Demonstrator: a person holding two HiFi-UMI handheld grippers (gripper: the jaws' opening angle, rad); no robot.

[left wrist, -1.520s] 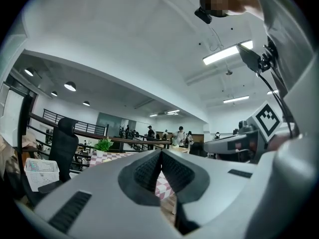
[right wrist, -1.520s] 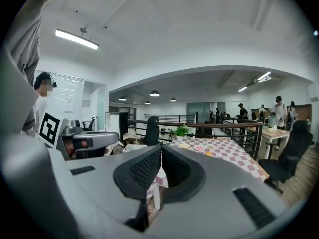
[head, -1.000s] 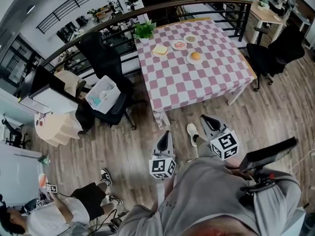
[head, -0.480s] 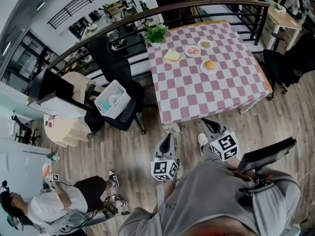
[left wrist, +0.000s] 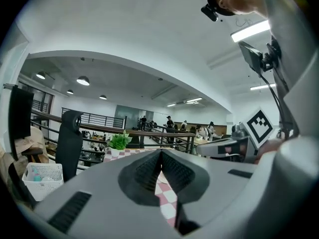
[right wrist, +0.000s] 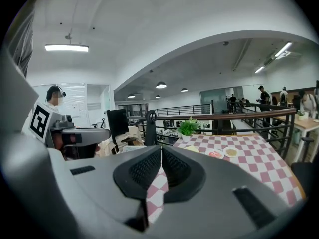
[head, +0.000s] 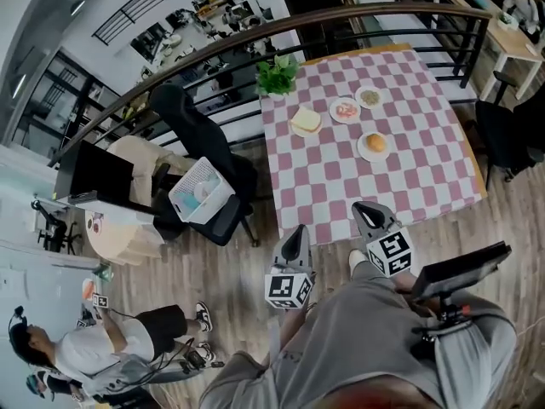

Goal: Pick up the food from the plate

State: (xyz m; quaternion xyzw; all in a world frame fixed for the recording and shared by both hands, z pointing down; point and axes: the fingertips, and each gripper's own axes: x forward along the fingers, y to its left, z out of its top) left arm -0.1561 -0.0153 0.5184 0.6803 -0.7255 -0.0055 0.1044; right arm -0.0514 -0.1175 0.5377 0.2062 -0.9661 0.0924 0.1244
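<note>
Halted short of the checked table (head: 375, 186), with left gripper (head: 297, 232) and right gripper (head: 361, 210) both clamped fully closed and holding nothing. Well out of reach: food (head: 345, 109) on plates (head: 364, 152) across the table's far half, near the plant (head: 278, 75).

Likely trouble ahead:
- arriving with jaws closed and shoving the bun (head: 375, 143) off its plate instead of gripping it
- crushing soft food by squeezing too hard
- dragging a plate along while lifting
- clipping the plant when reaching for the toast (head: 306, 119)

Counted: two grippers, one table, one plant, four servings of food, three round plates for certain. Under the toast, cannot tell.
</note>
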